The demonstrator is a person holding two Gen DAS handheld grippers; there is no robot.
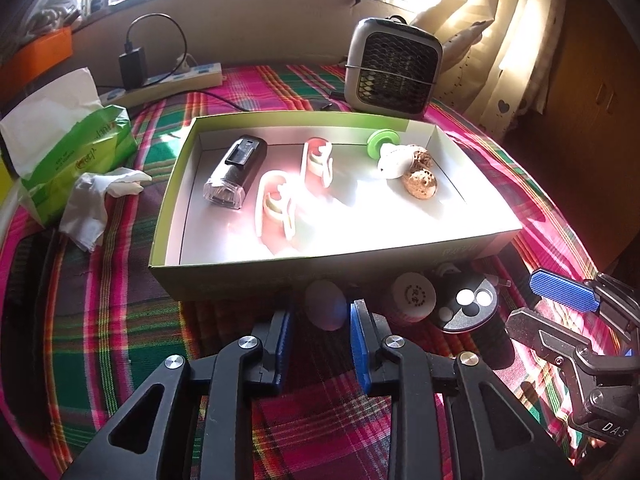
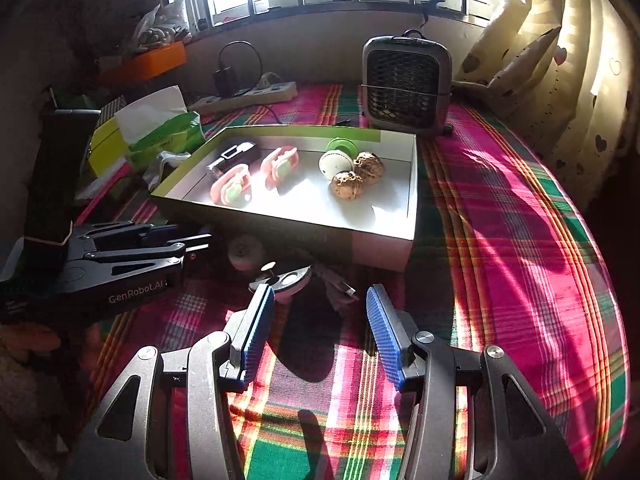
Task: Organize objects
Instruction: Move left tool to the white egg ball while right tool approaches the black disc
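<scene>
Through the left wrist camera, my left claw [image 1: 322,320] points down at the plaid cloth [image 1: 120,280], just in front of the open cardboard box [image 1: 168,200]. A pale egg-shaped thing [image 1: 326,308] sits between its blue pads [image 1: 356,344]. The gap is barely wider than the egg, and I cannot tell whether the pads press on it.

Just right of the egg, also against the box's near wall, are a white round cap [image 1: 412,298] and a dark disc with pale dots [image 1: 468,304]. Inside the box I see:
- a black bike light [image 1: 236,172] on the left
- two pink clips [image 1: 276,208] [image 1: 318,162] in the middle
- a green spool [image 1: 380,142], a white shell-like piece [image 1: 394,162] and two walnuts [image 1: 420,184] bunched on the right

My right claw [image 1: 552,308] comes in at the right edge. A tissue pack [image 1: 76,152] lies left of the box and a small grey heater [image 1: 394,66] stands behind it.

From the right wrist camera, my right claw [image 2: 320,320] is spread wide with only cloth and shadow between its pads. It is near the box [image 2: 380,248] but not touching it. The left claw [image 2: 200,240] reaches in from the left, side-on, toward the pale egg [image 2: 245,254]. The dark disc [image 2: 286,278] lies just beyond my right claw's left pad. The walnuts [image 2: 348,186] sit in the box's right half.
</scene>
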